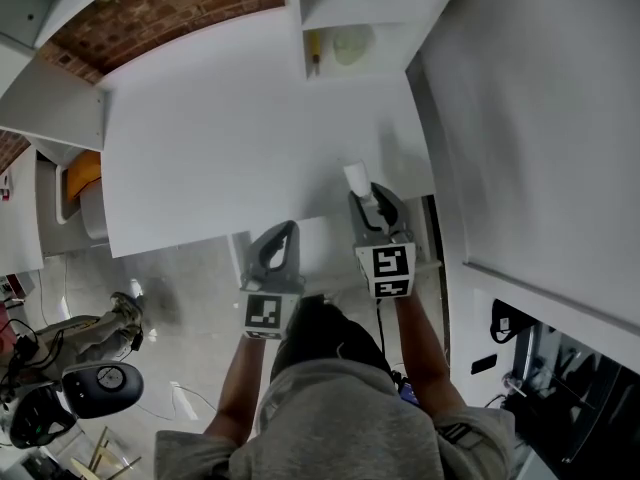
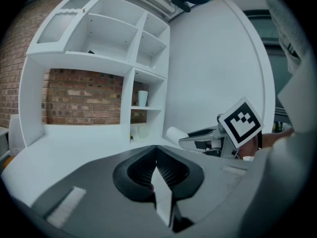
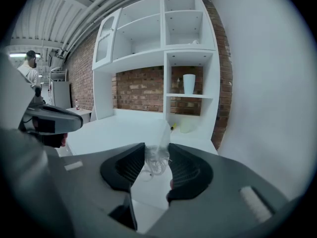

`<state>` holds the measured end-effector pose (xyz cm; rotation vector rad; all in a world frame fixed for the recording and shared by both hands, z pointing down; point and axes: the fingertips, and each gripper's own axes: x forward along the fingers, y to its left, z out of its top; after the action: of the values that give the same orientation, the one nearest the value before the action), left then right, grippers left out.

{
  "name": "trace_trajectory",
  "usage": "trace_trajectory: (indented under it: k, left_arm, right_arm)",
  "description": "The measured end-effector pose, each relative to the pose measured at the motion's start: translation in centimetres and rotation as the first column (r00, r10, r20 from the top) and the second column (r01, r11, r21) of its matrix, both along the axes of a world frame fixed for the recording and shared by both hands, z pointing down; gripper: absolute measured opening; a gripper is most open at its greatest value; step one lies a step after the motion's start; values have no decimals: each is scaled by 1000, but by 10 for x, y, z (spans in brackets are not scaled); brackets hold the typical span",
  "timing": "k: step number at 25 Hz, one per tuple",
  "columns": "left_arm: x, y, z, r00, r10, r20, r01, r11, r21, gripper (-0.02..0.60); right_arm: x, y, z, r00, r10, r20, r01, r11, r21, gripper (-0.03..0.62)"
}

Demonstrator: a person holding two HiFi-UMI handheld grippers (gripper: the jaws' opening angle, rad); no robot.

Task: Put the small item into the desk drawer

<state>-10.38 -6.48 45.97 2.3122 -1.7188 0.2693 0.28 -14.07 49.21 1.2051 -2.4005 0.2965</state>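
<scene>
The small clear plastic bag with a curled white cord inside (image 3: 156, 158) is pinched between the two jaws of the right gripper (image 1: 372, 196). The dark ribbed pads press on it from both sides, and the top of the bag sticks up past the jaw tips. The bag is up in the air over the near edge of the flat white desk top (image 1: 220, 138), at its right end, close to the big white wall (image 1: 540, 118).

The left gripper (image 2: 156, 150) is just to the left of the right one, a little nearer to the person. Its jaws are pressed together, with nothing between them.

At the far right end of the desk stands a white shelf unit with open boxes (image 3: 148, 33). A tall white cup (image 3: 188, 83) sits on one shelf. Below it, in the lowest box, are a pale yellow-green bowl (image 3: 187, 126) and a small yellow-handled thing (image 1: 314, 56). Behind the shelves is a red brick wall (image 3: 138, 90). Another person (image 3: 30, 66) stands far off to the left.
</scene>
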Motion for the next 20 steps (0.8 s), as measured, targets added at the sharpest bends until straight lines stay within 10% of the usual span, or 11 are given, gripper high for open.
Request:
trace_trajectory:
  k: [20]
  left_arm:
    - [72,27,41,989,148,-20,-149,987,-66,12]
  right_arm:
    - [83,71,51,990,137,-36,-140,987,-79,153]
